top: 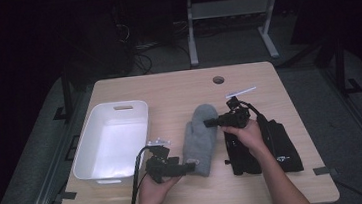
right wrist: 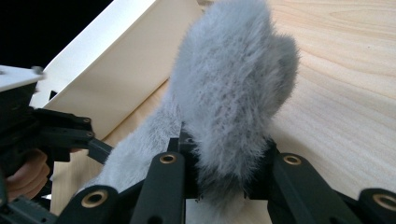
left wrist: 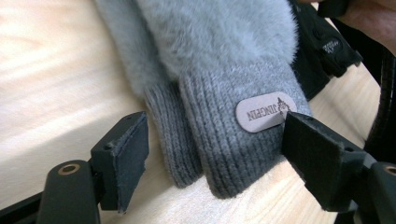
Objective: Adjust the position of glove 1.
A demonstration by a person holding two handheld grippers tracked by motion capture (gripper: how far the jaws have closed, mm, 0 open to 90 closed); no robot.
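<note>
White rectangular plastic bin (top: 112, 143) at 9 o'clock of table centre, on light wooden table (top: 177, 87), handle slot at its far rim.

Left gripper (top: 188, 167) at 6 o'clock of table, just right of bin's near corner, pointing toward 3 o'clock. Jaws spread wide, nothing pinched. Seen from left gripper view: black pads either side of ribbed cuff of grey fluffy knit mittens (left wrist: 224, 93), left pad clear of the knit, right pad just at cuff edge beside oval leather tag (left wrist: 265, 113); contact there hard to tell. Two cuffs visible, stacked one over the other, lying flat on wood.

Grey mittens (top: 201, 137) at table centre, long axis running 12 to 6 o'clock, cuffs at 6, tips at 12.

Right gripper (top: 207, 123) at 3 o'clock of mitten tips, pointing toward 9 o'clock, clamped on fluffy tip end of mitten. In right gripper view, fur (right wrist: 233, 98) bulging up between closed-in jaws, tip lifted off table; white bin wall (right wrist: 126, 60) behind at 11 o'clock.

Black fabric gloves or pouch (top: 263, 147) at 4 o'clock of table centre, under right hand (top: 245, 133); exact item unclear. Small white strip (top: 241, 92) at 1 o'clock of mittens. Round cable hole (top: 218, 80) at 12 o'clock edge.
</note>
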